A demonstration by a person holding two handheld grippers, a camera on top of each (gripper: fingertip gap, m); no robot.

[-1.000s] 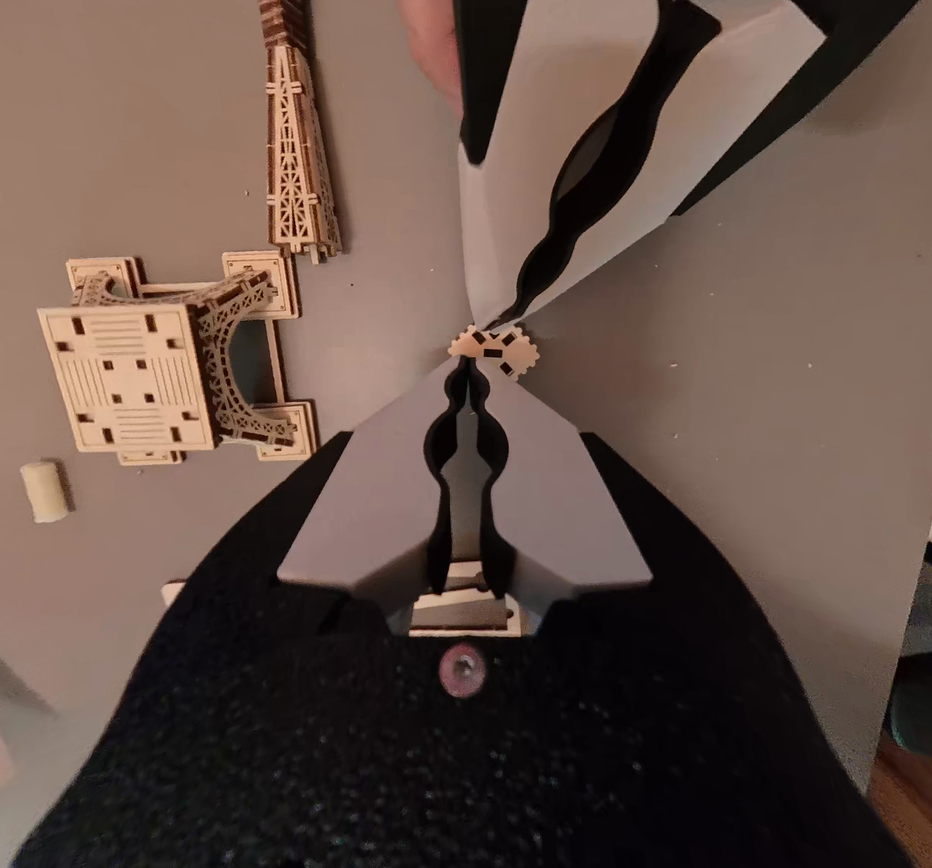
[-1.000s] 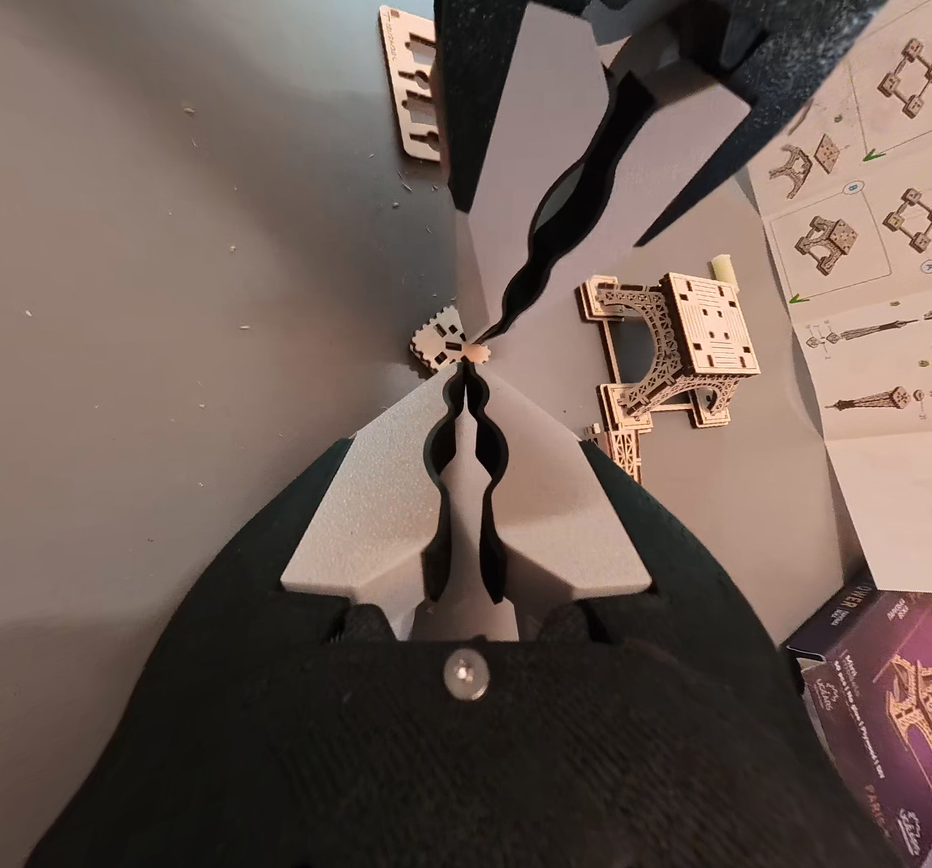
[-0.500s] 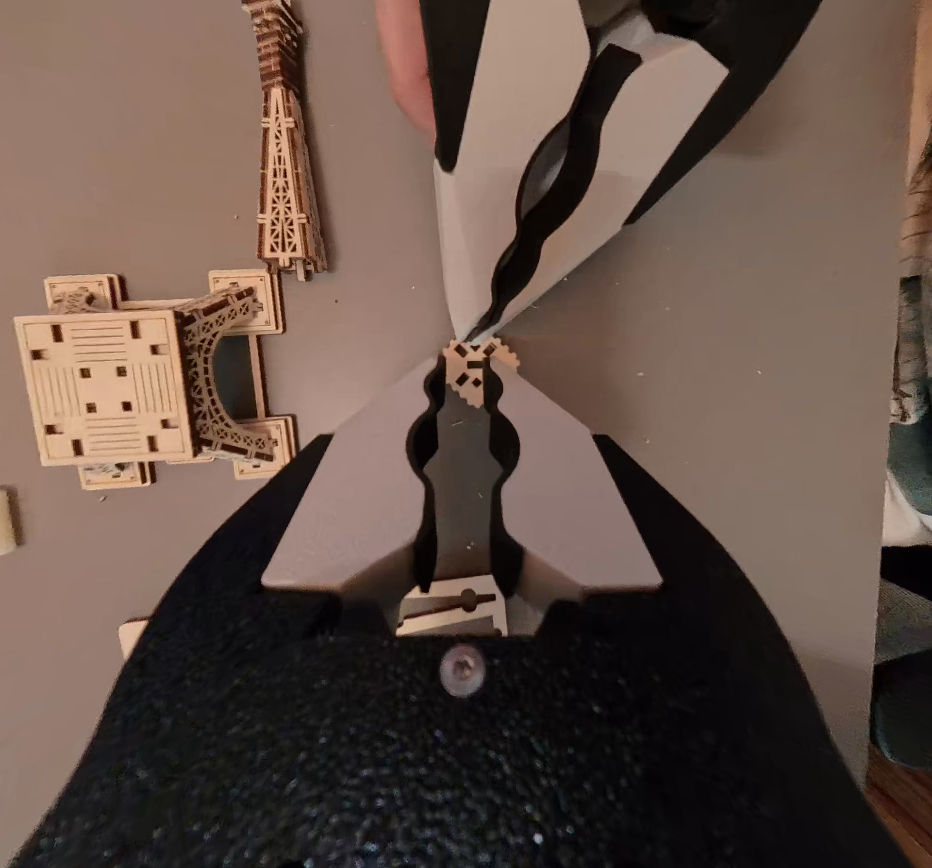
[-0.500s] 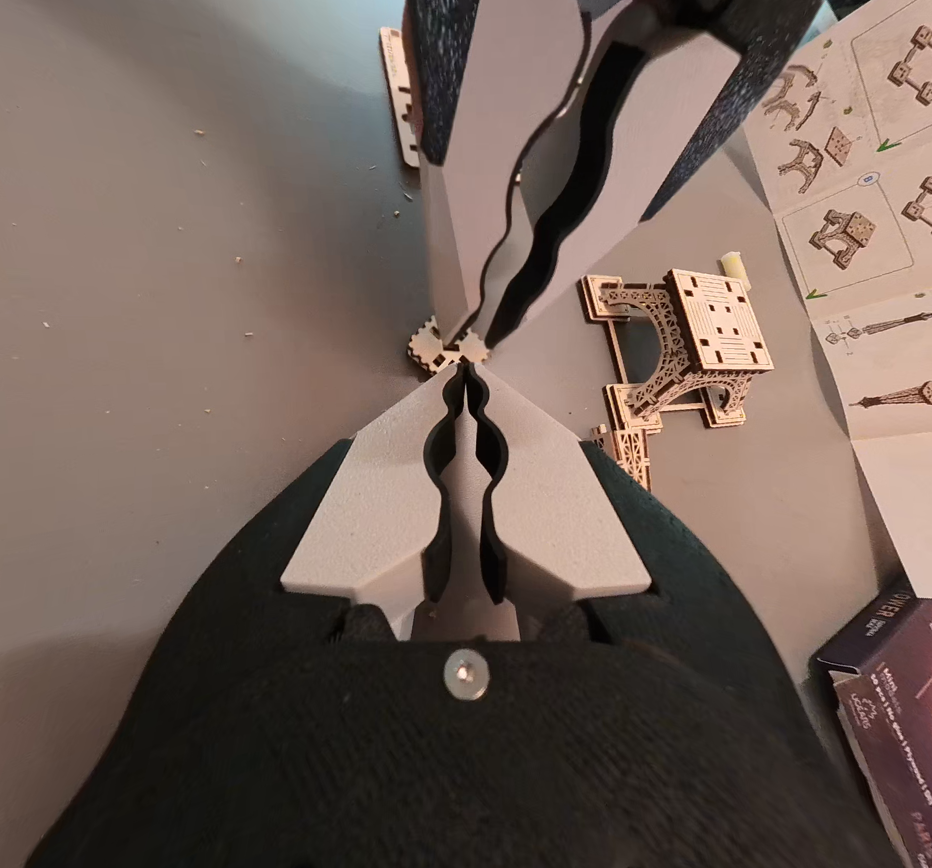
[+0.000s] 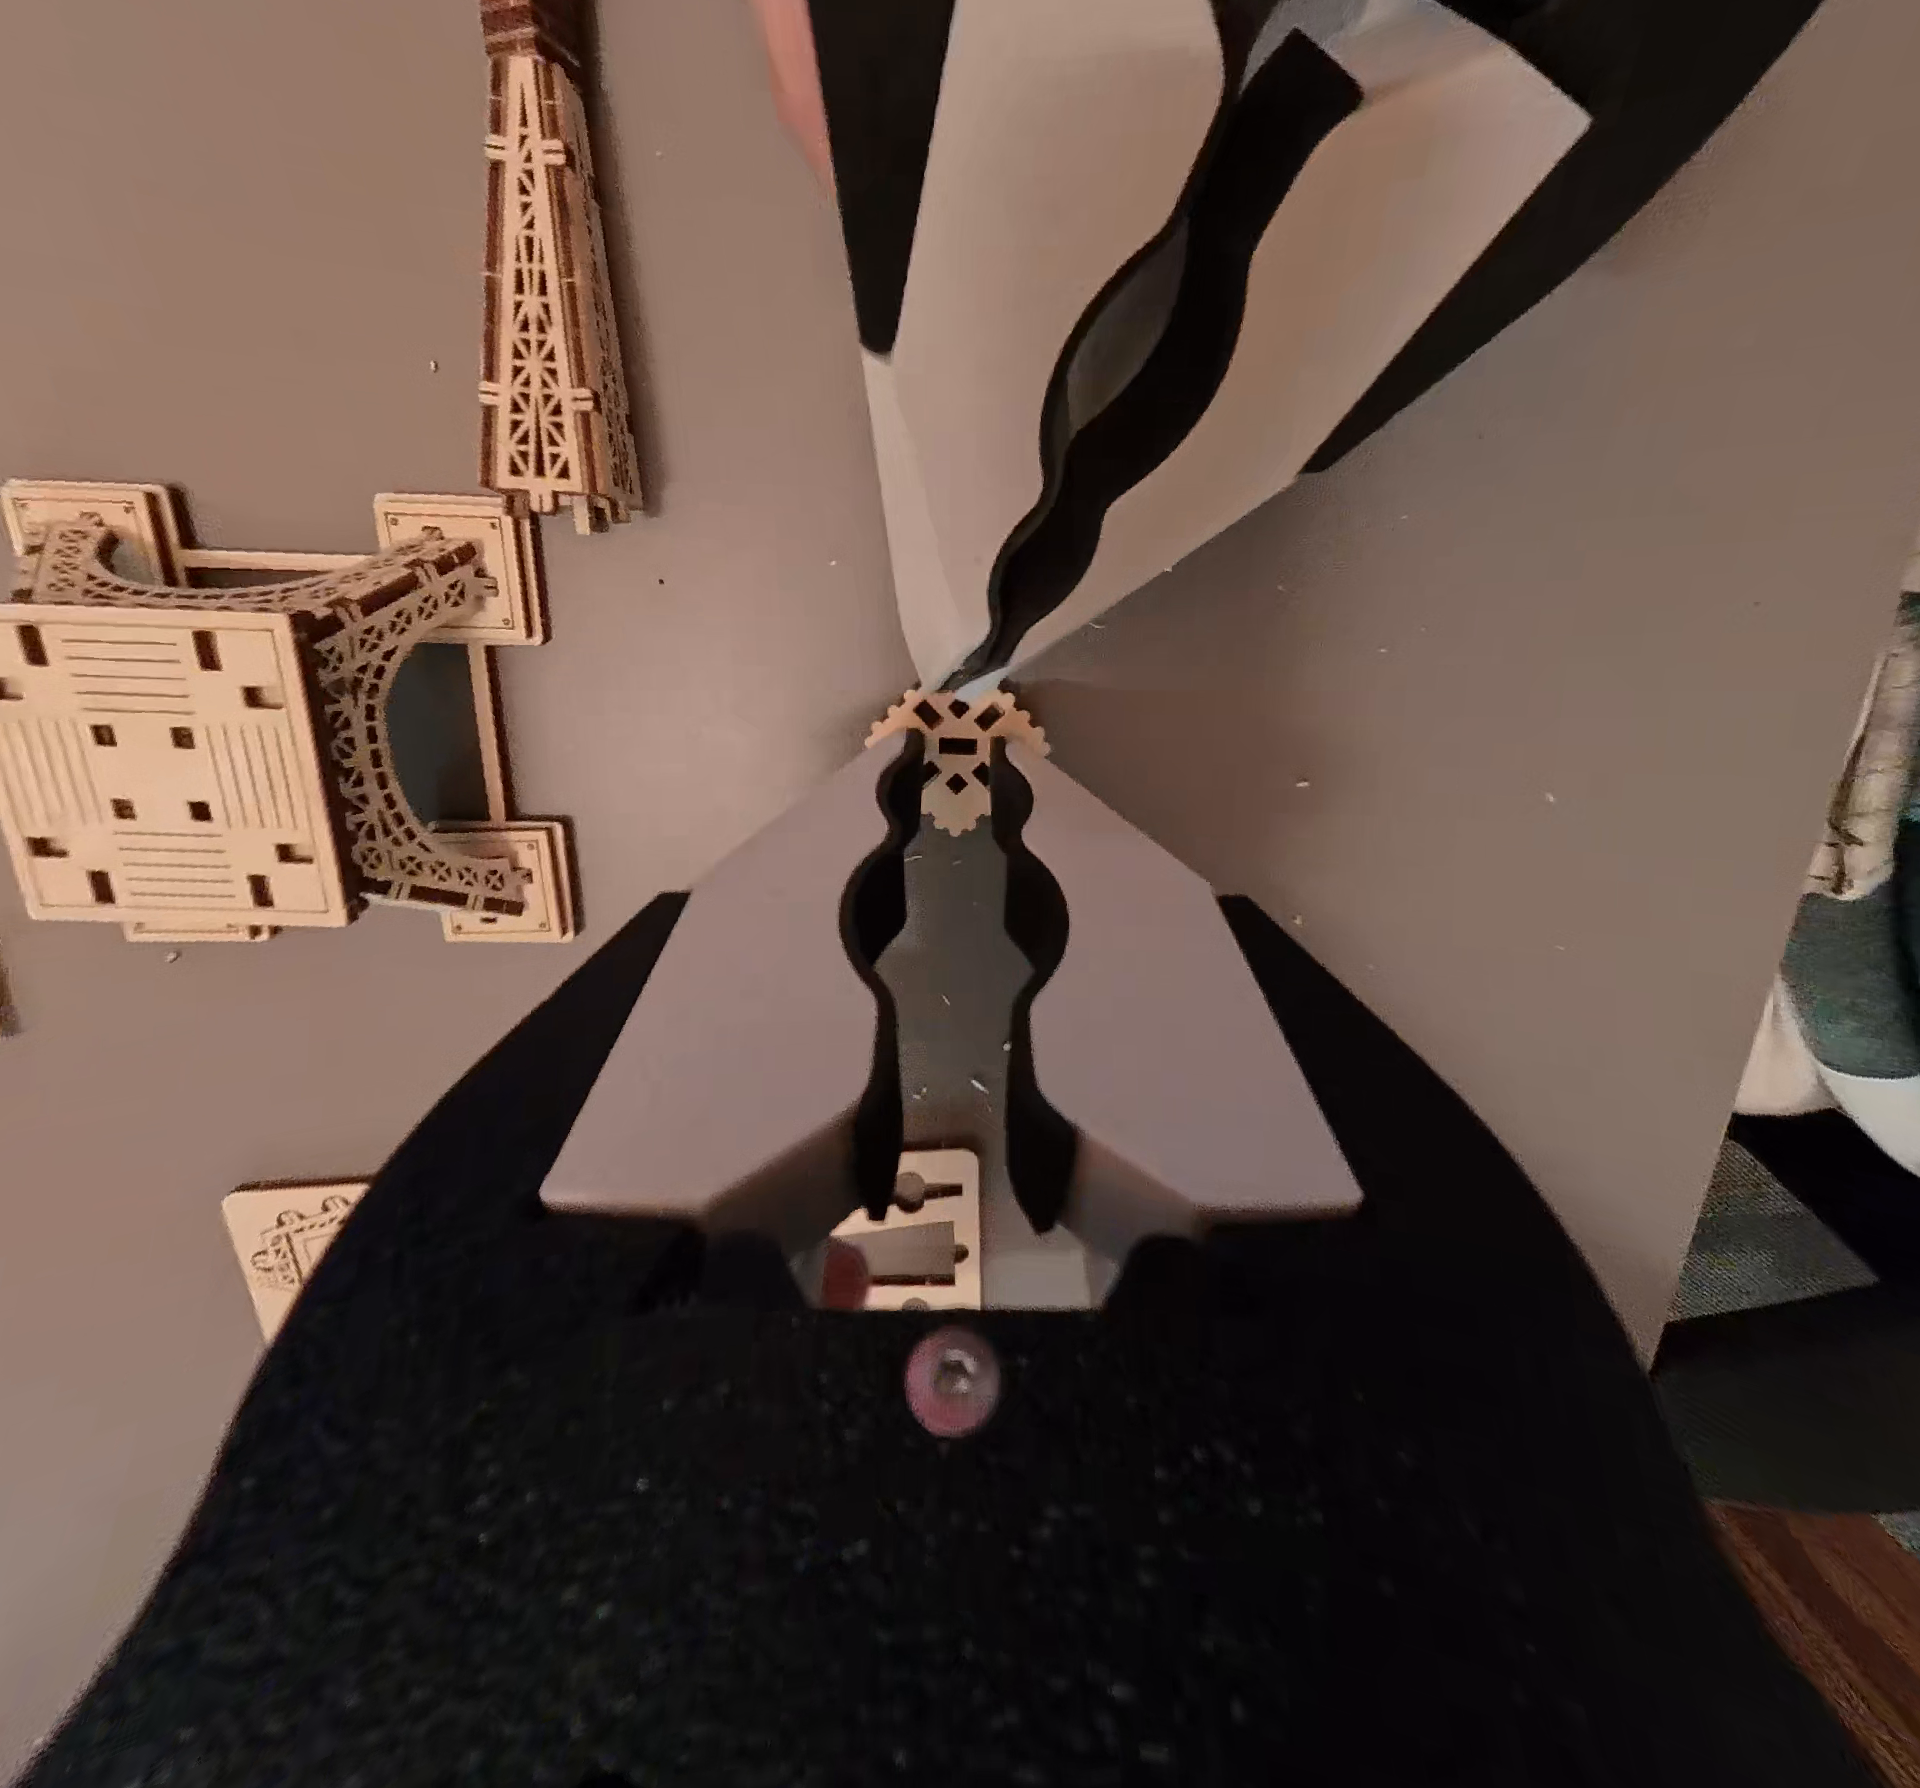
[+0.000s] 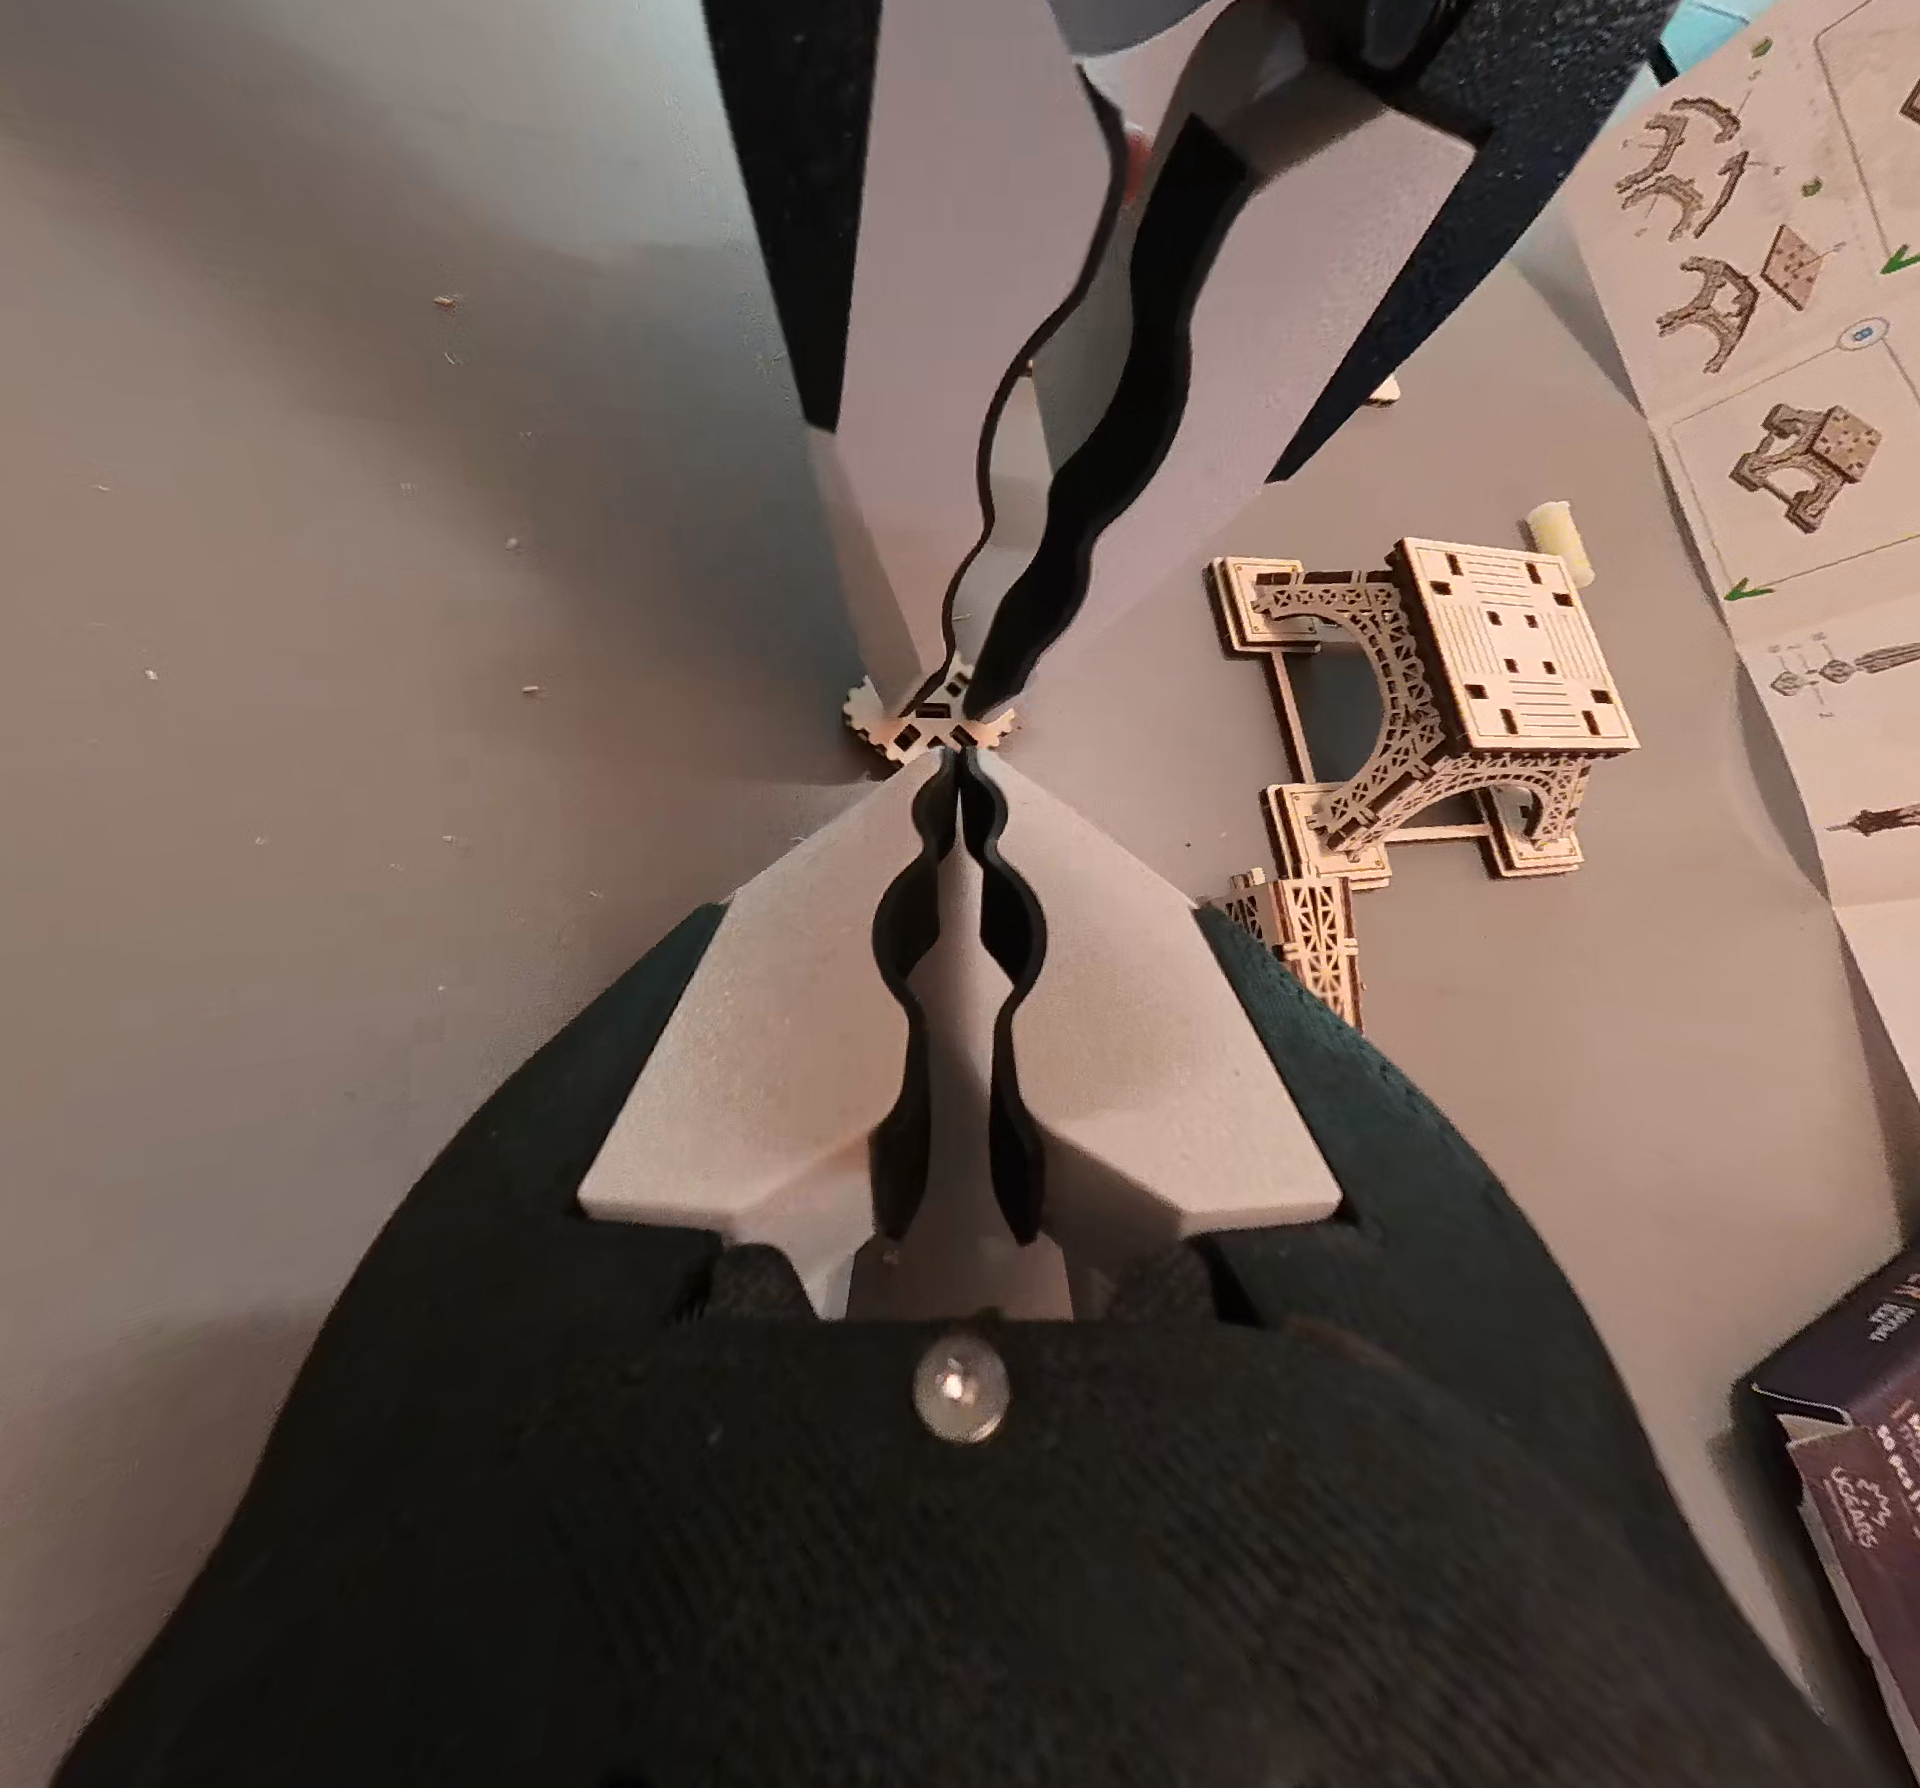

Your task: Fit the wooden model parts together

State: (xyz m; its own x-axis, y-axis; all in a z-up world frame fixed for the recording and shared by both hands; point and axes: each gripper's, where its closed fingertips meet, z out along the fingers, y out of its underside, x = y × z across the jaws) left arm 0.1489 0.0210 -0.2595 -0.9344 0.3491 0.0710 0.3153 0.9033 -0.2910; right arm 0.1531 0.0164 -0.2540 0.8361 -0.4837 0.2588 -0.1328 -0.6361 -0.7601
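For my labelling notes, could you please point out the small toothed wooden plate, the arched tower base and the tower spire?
Small toothed plate (image 5: 956, 749), left wrist view: its slotted middle.
Arched tower base (image 6: 1501, 663), right wrist view: its flat square top.
Tower spire (image 5: 548, 315), left wrist view: its latticed lower section.

Pale lattice-cut tower base (image 6: 1455, 699) on grey table (image 6: 364, 491).

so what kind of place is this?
Probably a home hobby table, not a lab: plain grey tabletop with a wooden tower kit base, its instruction sheet and kit box; wood floor beside it.
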